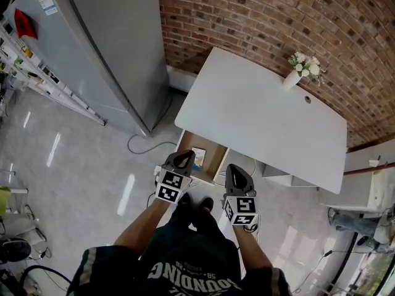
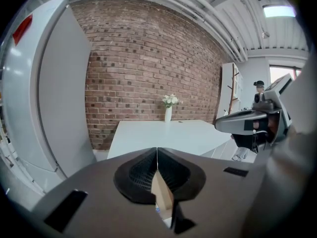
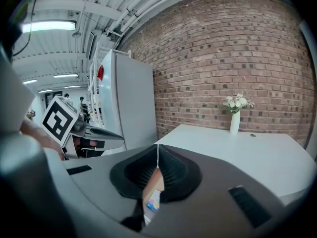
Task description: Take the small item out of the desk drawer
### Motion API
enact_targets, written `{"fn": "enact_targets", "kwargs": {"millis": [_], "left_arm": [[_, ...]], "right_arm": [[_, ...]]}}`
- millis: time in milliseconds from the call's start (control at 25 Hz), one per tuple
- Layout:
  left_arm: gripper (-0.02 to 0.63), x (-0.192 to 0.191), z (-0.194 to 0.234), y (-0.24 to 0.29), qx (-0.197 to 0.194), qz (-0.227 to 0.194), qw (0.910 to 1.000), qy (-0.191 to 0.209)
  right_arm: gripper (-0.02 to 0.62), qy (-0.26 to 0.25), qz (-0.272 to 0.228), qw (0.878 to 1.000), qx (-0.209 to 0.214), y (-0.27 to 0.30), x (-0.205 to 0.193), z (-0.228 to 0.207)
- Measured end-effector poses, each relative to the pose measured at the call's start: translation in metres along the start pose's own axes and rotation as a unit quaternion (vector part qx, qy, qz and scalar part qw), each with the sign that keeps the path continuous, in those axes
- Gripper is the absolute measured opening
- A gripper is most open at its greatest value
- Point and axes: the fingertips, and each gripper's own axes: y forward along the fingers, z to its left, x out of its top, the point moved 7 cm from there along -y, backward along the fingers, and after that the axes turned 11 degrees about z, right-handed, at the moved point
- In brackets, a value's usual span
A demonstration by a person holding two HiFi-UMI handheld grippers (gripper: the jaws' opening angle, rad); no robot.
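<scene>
The desk drawer (image 1: 210,158) stands pulled out from under the white desk (image 1: 259,116), and a small colourful item (image 1: 199,155) lies in it. My left gripper (image 1: 183,159) hovers over the drawer's near left edge, jaws shut and empty. My right gripper (image 1: 237,179) hangs just right of the drawer, also shut with nothing in it. In the left gripper view the shut pads (image 2: 157,170) meet at a seam, with the drawer's brown inside showing below. In the right gripper view the item (image 3: 153,201) peeks beneath the closed pads (image 3: 158,170).
A white vase of flowers (image 1: 302,68) stands at the desk's far right, against the brick wall. A grey refrigerator (image 1: 105,48) stands left of the desk. Cables (image 1: 145,143) lie on the floor beside the drawer. A white cabinet (image 1: 364,184) is at the right.
</scene>
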Motion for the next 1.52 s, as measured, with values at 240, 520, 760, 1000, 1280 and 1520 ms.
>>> {"fn": "enact_targets", "kwargs": {"millis": [240, 520, 760, 1000, 1280, 1520], "left_arm": [[0.015, 0.0, -0.011, 0.012, 0.003, -0.001, 1.0, 0.007], [0.015, -0.003, -0.016, 0.026, 0.008, -0.008, 0.9999, 0.012], [0.015, -0.015, -0.01, 0.05, 0.01, 0.009, 0.9999, 0.003], [0.015, -0.041, 0.0, 0.083, 0.021, 0.035, 0.999, -0.016], [0.015, -0.076, 0.008, 0.117, 0.028, 0.072, 0.9963, -0.038], [0.015, -0.104, 0.011, 0.143, 0.032, 0.089, 0.9937, -0.06]], "right_arm": [[0.025, 0.002, -0.002, 1.0, 0.005, 0.005, -0.002, -0.019], [0.025, 0.009, 0.005, 1.0, 0.022, 0.022, -0.01, -0.035], [0.025, 0.01, 0.016, 0.999, 0.037, 0.048, -0.021, -0.044], [0.025, 0.009, 0.023, 0.999, 0.043, 0.081, -0.038, -0.052], [0.025, 0.008, 0.042, 0.998, 0.049, 0.112, -0.065, -0.055], [0.025, 0.008, 0.059, 0.996, 0.059, 0.135, -0.094, -0.056]]}}
